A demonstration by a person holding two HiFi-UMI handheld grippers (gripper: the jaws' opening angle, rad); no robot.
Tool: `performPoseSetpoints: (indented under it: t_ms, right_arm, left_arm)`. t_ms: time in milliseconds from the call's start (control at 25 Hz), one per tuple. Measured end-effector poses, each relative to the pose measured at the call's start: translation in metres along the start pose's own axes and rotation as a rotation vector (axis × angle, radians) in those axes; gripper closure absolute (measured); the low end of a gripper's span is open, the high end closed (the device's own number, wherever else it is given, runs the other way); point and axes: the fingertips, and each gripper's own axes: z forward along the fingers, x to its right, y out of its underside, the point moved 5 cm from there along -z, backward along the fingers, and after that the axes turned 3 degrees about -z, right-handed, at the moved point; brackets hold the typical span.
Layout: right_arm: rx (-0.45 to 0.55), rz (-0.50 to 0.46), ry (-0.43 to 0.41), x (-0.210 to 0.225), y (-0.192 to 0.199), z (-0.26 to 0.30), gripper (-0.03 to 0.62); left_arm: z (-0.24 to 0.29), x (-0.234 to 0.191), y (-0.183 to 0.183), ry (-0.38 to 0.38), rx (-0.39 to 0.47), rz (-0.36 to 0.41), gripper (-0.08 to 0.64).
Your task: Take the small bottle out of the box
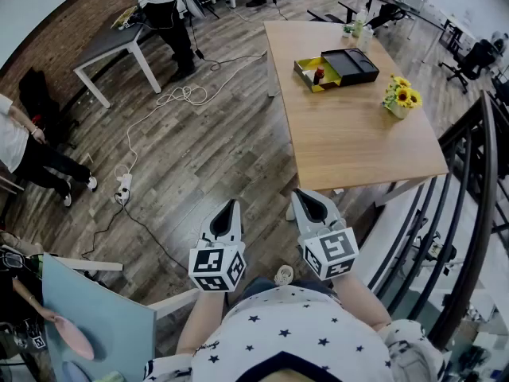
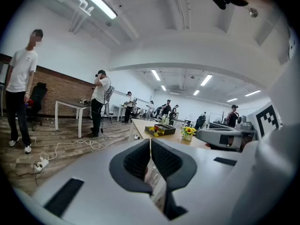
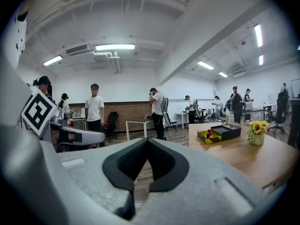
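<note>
An open box [image 1: 328, 71] with a yellow lining lies on the far part of a wooden table [image 1: 350, 134], its dark lid [image 1: 354, 64] beside it. A small red bottle [image 1: 319, 75] sits inside the box; it also shows in the right gripper view as the bottle [image 3: 209, 133] in the box [image 3: 212, 135]. Both grippers are held close to my body, well short of the table. My left gripper [image 1: 228, 208] is shut and empty. My right gripper [image 1: 307, 199] is shut and empty too. The left gripper view shows the box [image 2: 160, 130] far ahead.
A pot of sunflowers [image 1: 400, 96] stands right of the box, bottles [image 1: 356, 27] at the table's far edge. Cables and a power strip [image 1: 122, 189] lie on the wood floor. A stair railing [image 1: 469, 205] runs on the right. People stand at the left and back, near a white table [image 1: 111, 50].
</note>
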Motion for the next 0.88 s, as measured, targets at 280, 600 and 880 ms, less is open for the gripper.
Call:
performPoseSetpoints:
  t_ms: [280, 600, 880]
  right_arm:
    - [-0.006, 0.006, 0.006, -0.019, 0.006, -0.023, 0.588]
    - [-0.003, -0.017, 0.000, -0.012, 0.002, -0.030, 0.588]
    - [0.005, -0.061, -0.016, -0.001, -0.002, -0.030, 0.586]
  left_arm:
    - [-0.025, 0.011, 0.009, 0.023, 0.006, 0.010, 0.555]
    - [-0.024, 0.022, 0.005, 0.031, 0.025, 0.010, 0.555]
    - [-0.014, 0.033, 0.002, 0.020, 0.041, 0.013, 0.555]
